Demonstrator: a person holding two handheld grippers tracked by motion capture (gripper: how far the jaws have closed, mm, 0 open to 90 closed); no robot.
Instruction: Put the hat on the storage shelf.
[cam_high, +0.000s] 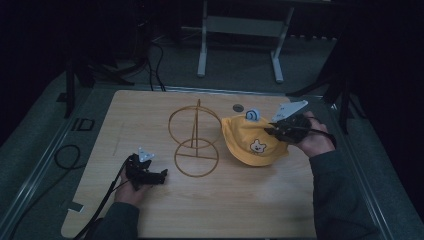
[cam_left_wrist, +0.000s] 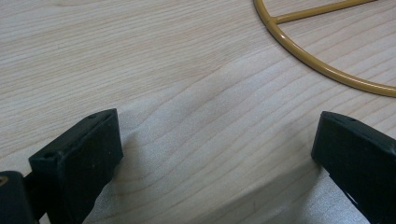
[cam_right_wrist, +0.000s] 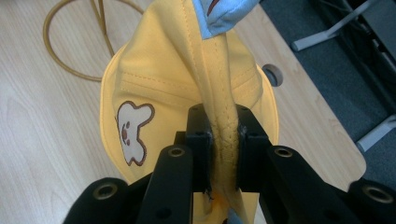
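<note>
Wooden worktop (cam_high: 225, 210) holds a wire stand (cam_high: 195, 142) and a yellow hat (cam_high: 252, 142). Right gripper (cam_right_wrist: 223, 140) pinches the hat's brim. Left gripper (cam_high: 161, 175) rests with fingers wide apart, holding nothing.

table: pale wood-grain rectangular tabletop (cam_high: 210, 210), lying on a metal frame; round grey cable-hole cap (cam_high: 238, 107) near its far edge | floor: grey carpet (cam_high: 30, 150); black looped cable (cam_high: 67, 156) left of the table; more black cables (cam_high: 155, 65) at far left | background: white metal desk legs (cam_high: 202, 50) beyond the table; dark stand legs (cam_high: 342, 95) at right
</note>
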